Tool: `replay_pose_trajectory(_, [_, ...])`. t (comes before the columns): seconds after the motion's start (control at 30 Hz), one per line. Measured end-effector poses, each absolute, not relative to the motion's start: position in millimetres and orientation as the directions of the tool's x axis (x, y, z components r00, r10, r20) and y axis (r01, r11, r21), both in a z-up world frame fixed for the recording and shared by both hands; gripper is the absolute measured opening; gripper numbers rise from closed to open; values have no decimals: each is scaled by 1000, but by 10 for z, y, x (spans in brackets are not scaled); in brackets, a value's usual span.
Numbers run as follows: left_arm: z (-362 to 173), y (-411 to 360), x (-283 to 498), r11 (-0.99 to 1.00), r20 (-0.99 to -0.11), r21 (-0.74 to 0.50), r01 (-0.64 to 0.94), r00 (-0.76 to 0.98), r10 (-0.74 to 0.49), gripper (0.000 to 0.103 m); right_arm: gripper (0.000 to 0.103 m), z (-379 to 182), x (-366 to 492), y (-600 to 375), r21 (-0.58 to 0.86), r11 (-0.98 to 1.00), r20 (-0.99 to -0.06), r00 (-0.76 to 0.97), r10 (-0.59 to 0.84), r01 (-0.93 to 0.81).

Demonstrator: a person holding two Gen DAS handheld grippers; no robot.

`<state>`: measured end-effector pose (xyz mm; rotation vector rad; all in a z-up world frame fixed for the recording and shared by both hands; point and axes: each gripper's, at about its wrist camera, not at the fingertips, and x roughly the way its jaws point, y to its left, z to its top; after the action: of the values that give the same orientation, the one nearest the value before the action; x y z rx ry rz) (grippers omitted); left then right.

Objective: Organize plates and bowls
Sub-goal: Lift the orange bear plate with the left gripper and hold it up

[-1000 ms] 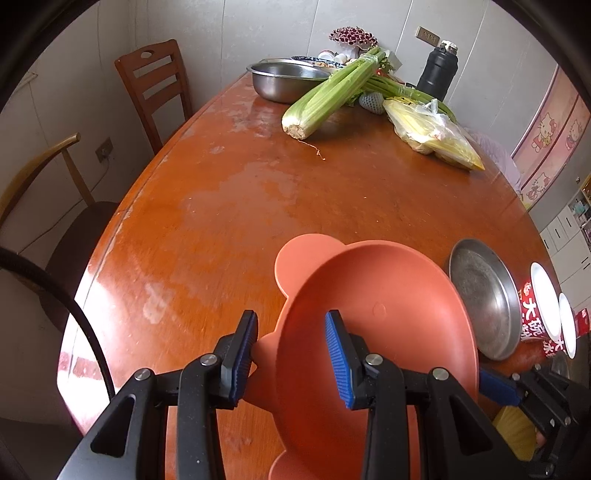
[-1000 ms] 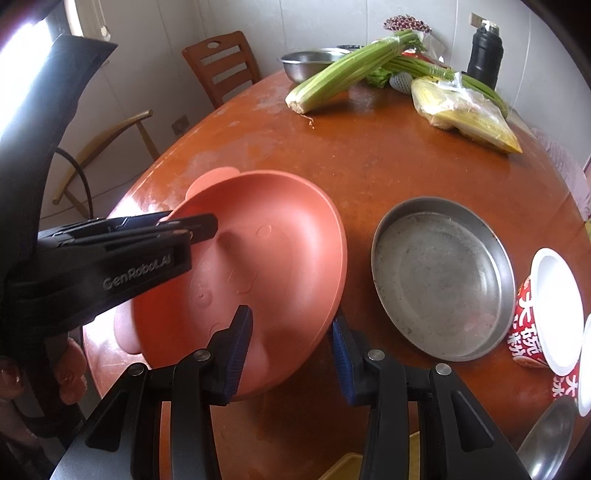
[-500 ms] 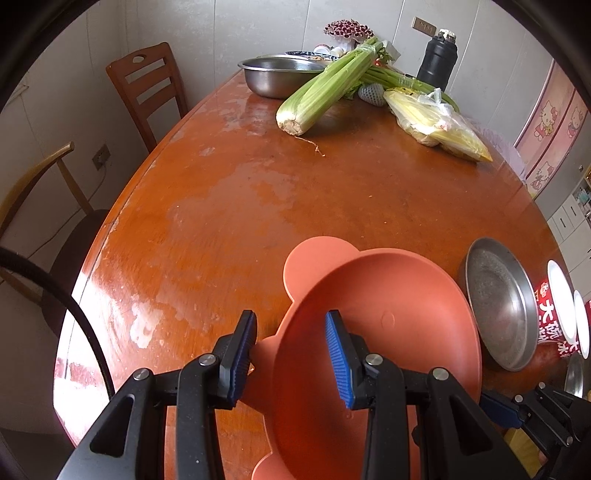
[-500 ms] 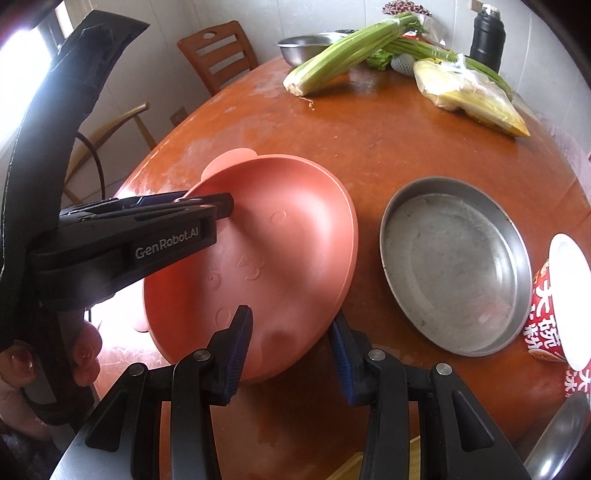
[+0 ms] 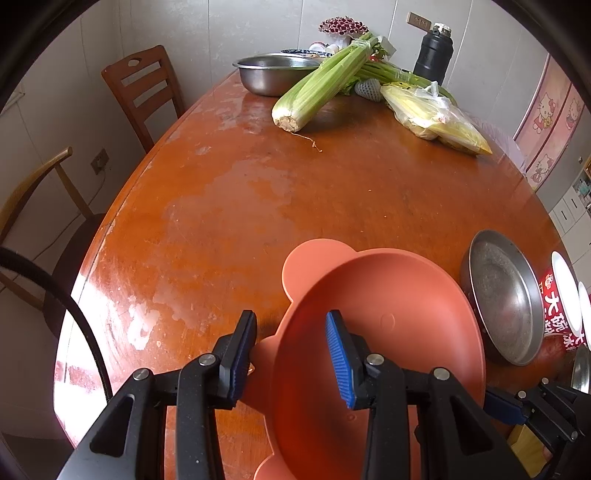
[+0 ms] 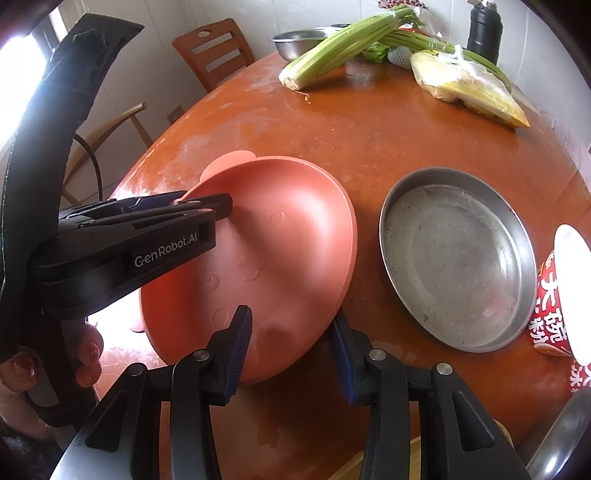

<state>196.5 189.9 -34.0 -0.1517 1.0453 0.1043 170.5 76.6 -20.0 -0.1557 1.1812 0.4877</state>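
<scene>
Left gripper (image 5: 290,356) wide open, fingers straddling the near rim of the pink plate (image 5: 388,332), not clamped. Right gripper (image 6: 291,349) same: open, astride the plate's opposite edge, nothing pinched. Plate tilted between both, probably mid-handoff or being steadied for a lift. Just right of it: steel pan (image 6: 458,258), likely the stacking spot. Count: one pink plate, one steel pan, two red noodle cups (image 6: 554,295), one steel basin (image 5: 273,74) far ahead.

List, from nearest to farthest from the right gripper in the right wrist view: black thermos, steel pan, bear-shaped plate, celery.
Measured from the right gripper:
1. Bear-shaped plate: its rim sits between the fingers.
2. Steel pan: just right of the plate.
3. Celery: far side, middle.
4. Black thermos: far right corner.
</scene>
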Motion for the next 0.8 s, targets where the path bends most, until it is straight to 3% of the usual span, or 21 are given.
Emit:
replay_pose_trajectory(0.43, [-302, 1944, 1933, 986, -855, -53, -158, 518, 37, 42, 44, -145, 1720, 696, 118, 902, -907, 325, 268, -414])
replay_pose_trajectory(0.8, [-258, 1964, 1913, 988, -842, -48, -145, 539, 38, 52, 47, -121, 1746, 639, 118, 911, -907, 331, 261, -396])
